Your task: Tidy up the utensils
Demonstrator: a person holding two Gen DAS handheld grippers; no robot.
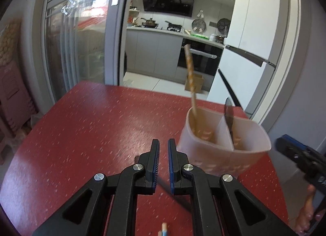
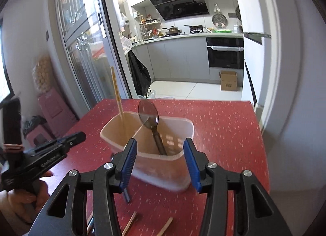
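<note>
A translucent two-compartment utensil holder (image 1: 222, 150) (image 2: 154, 166) stands on the red table (image 1: 91, 125). One chopstick (image 1: 190, 77) (image 2: 117, 93) stands in its left compartment; a dark spoon (image 2: 149, 117) (image 1: 229, 115) stands bowl-up in the right one. My left gripper (image 1: 163, 144) is nearly shut and empty, left of the holder. My right gripper (image 2: 160, 148) is open and empty, its fingers either side of the holder's near wall. More chopsticks (image 2: 130, 223) lie on the table below it; one end (image 1: 164, 228) shows under the left gripper.
The table's far edge (image 2: 193, 100) faces a kitchen doorway with a glass sliding door (image 1: 81, 38) on the left. A pink stool stack (image 2: 53, 109) stands left of the table. The other gripper appears at each view's side (image 1: 301, 154) (image 2: 40, 156).
</note>
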